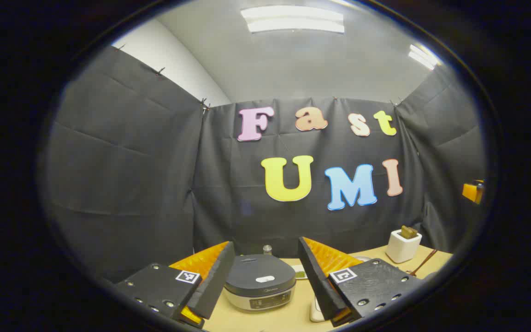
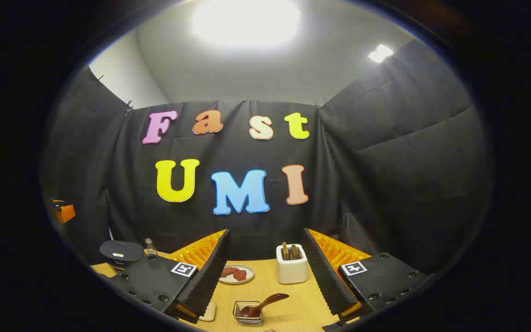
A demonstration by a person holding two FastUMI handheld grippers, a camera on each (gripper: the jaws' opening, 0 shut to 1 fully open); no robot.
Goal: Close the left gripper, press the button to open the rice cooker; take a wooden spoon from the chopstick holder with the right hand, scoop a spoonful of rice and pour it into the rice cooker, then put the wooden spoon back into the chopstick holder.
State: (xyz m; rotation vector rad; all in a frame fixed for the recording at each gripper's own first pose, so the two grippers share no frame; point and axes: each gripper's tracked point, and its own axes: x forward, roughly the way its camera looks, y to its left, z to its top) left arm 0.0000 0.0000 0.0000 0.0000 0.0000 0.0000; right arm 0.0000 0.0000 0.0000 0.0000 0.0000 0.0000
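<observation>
In the left gripper view the dark rice cooker (image 1: 260, 281) sits on the wooden table (image 1: 288, 318) with its lid down, low between my fingers. My left gripper (image 1: 266, 243) is open and holds nothing. The white chopstick holder (image 1: 403, 246) stands at the right. In the right gripper view that holder (image 2: 292, 264) stands ahead with brown pieces poking out of it. A wooden spoon (image 2: 268, 302) rests with its bowl in a small clear container (image 2: 248, 314) near the front. My right gripper (image 2: 267, 233) is open and empty. The rice cooker (image 2: 121, 252) is at the far left.
A plate with red pieces (image 2: 236, 273) lies left of the holder, and a small bottle (image 2: 148, 246) stands by the cooker. A flat white object (image 2: 209, 313) lies near the front. An orange object (image 2: 64, 212) shows at the left edge. Black cloth walls enclose the table.
</observation>
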